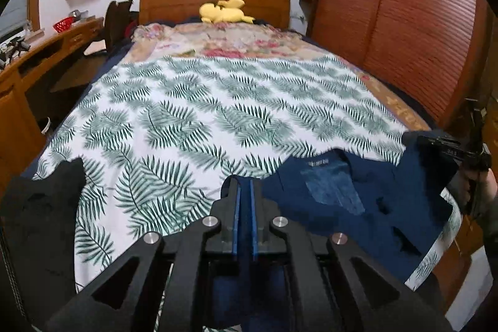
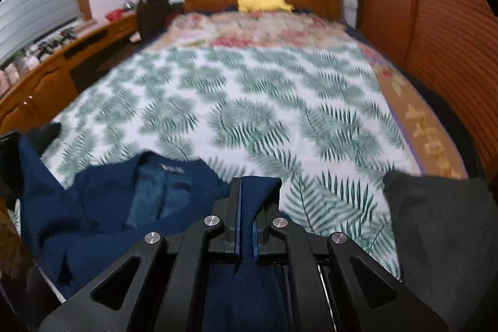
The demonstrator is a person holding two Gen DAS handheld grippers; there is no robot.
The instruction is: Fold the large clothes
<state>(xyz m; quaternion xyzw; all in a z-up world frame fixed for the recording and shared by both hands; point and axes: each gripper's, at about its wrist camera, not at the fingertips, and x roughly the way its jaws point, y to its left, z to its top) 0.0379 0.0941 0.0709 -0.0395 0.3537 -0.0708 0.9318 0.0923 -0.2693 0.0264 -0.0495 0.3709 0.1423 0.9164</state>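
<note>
A navy blue garment (image 1: pixel 342 201) with a neck label lies at the near edge of the bed, on a white fern-print sheet (image 1: pixel 218 114). My left gripper (image 1: pixel 245 185) is shut on a fold of the navy garment. My right gripper (image 2: pixel 247 192) is shut on another fold of the same garment (image 2: pixel 102 207). The right gripper also shows at the right edge of the left wrist view (image 1: pixel 442 145), holding the garment's far corner. The navy cloth spans between the two grippers, slightly lifted.
A black cloth (image 1: pixel 40 223) lies at the near left of the bed; it shows at the right in the right wrist view (image 2: pixel 442 238). A yellow plush toy (image 1: pixel 224 11) sits by the wooden headboard. A wooden desk (image 1: pixel 37 64) stands left, a wardrobe (image 1: pixel 404 21) right.
</note>
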